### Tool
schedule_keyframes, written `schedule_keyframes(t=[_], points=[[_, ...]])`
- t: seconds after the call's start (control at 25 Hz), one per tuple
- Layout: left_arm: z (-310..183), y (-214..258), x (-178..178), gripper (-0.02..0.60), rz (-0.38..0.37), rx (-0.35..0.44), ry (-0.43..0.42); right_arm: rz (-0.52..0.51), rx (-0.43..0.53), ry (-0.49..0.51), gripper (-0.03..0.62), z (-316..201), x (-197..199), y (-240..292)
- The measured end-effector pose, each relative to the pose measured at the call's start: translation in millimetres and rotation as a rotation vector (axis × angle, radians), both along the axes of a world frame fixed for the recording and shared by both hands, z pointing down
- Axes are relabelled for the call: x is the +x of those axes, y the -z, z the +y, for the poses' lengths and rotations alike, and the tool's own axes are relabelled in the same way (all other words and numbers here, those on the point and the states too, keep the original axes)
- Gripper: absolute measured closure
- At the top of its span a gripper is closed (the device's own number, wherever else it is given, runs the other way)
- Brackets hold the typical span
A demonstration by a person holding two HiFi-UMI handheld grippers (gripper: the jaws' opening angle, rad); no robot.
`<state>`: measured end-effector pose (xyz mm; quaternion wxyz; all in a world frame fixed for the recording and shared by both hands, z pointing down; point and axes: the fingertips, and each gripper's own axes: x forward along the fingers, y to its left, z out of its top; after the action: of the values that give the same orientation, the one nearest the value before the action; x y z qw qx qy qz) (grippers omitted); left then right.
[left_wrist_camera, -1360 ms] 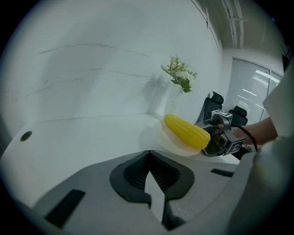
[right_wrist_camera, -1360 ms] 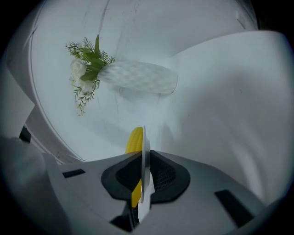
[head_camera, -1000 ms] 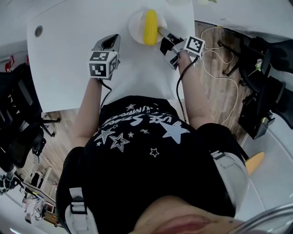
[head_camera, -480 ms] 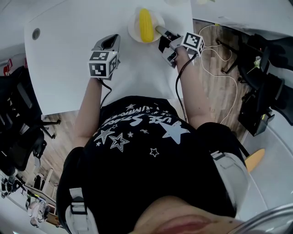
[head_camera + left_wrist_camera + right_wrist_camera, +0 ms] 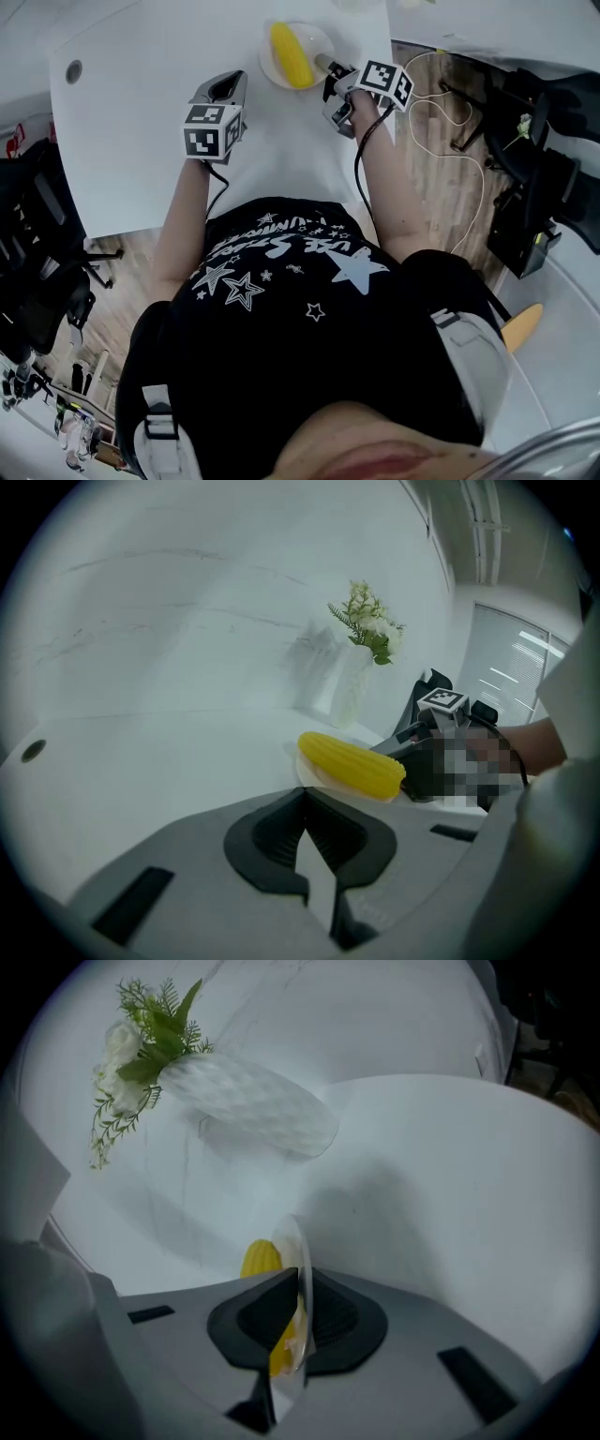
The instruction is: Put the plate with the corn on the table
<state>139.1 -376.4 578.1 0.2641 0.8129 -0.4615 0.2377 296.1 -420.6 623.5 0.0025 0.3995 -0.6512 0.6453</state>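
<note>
A white plate (image 5: 317,41) carrying a yellow corn cob (image 5: 291,54) is at the far right part of the white table (image 5: 141,122). My right gripper (image 5: 328,67) is shut on the plate's near rim (image 5: 298,1241); its jaws have just been closing with the rim between them. The corn (image 5: 260,1258) shows behind that rim. Whether the plate rests on the table I cannot tell. My left gripper (image 5: 225,89) hovers to the plate's left, shut and empty (image 5: 305,794). From there the corn (image 5: 352,764) and the right gripper (image 5: 403,752) are seen ahead.
A white vase with flowers (image 5: 253,1101) stands on the table beyond the plate, also the vase (image 5: 352,682). The table's right edge runs close to the plate. A cable hole (image 5: 73,68) is at far left. Cables (image 5: 441,103) lie on the floor, chairs (image 5: 37,187) at left.
The right gripper has turned and shifted slightly left and farther away; the plate went with it and the corn now lies angled. The left gripper has stayed put.
</note>
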Motion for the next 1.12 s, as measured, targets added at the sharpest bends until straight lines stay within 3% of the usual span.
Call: schedule_keyframes(t=[0.2, 0.52, 1.0, 1.12], points=[[1, -2, -2, 0.575, 0.002, -0.015, 0.002, 0.105, -0.047, 0.036, 0.557, 1, -1, -4], [12, -1, -4, 0.575, 0.002, -0.029, 0.012, 0.317, -0.033, 0.096, 0.503, -2, 1, -1], [27, -1, -12, 0.575, -0.008, -0.046, 0.026, 0.436, 0.072, 0.114, 0.484, -1, 8, 3], [30, 0, -18, 0.575, -0.008, -0.044, 0.034, 0.459, 0.101, 0.129, 0.45, 2, 8, 4]])
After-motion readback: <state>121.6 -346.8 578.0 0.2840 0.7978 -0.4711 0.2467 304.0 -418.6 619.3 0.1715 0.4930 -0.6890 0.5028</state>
